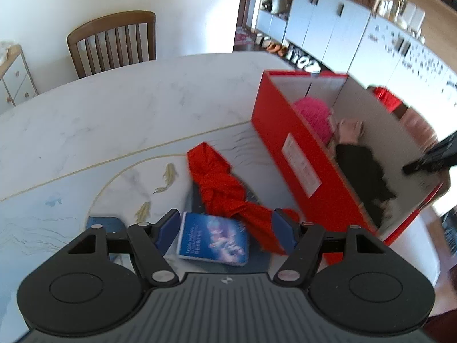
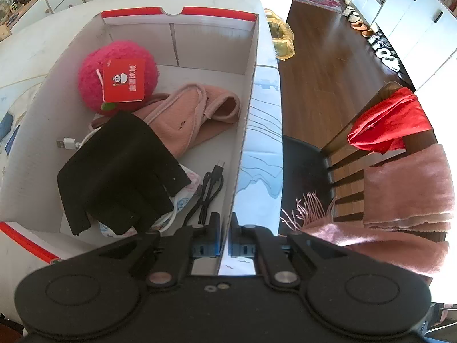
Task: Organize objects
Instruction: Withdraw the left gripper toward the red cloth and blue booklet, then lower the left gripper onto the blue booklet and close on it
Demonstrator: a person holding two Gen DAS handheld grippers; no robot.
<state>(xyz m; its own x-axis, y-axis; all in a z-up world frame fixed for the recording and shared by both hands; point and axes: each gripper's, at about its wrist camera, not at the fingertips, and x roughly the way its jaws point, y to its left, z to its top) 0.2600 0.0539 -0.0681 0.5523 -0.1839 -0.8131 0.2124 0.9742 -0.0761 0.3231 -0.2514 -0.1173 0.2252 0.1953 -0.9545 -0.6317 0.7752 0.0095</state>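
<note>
A red box (image 1: 291,154) stands on the table at the right; its white inside (image 2: 200,48) holds a pink plush ball (image 2: 117,77), a pink garment (image 2: 194,114), a black glove (image 2: 120,171) and a black cable (image 2: 208,188). A knotted red cloth (image 1: 222,188) and a blue booklet (image 1: 214,237) lie on the table beside the box. My left gripper (image 1: 225,223) is open above the booklet and the cloth's end. My right gripper (image 2: 225,228) is shut on the box's right wall (image 2: 245,131); it also shows in the left wrist view (image 1: 428,160).
A white marble table (image 1: 114,108) carries a fish-print mat (image 1: 142,194). A wooden chair (image 1: 114,43) stands at the far side. Another chair (image 2: 371,148) with red and pink cloths stands right of the table. White cabinets (image 1: 328,28) line the far wall.
</note>
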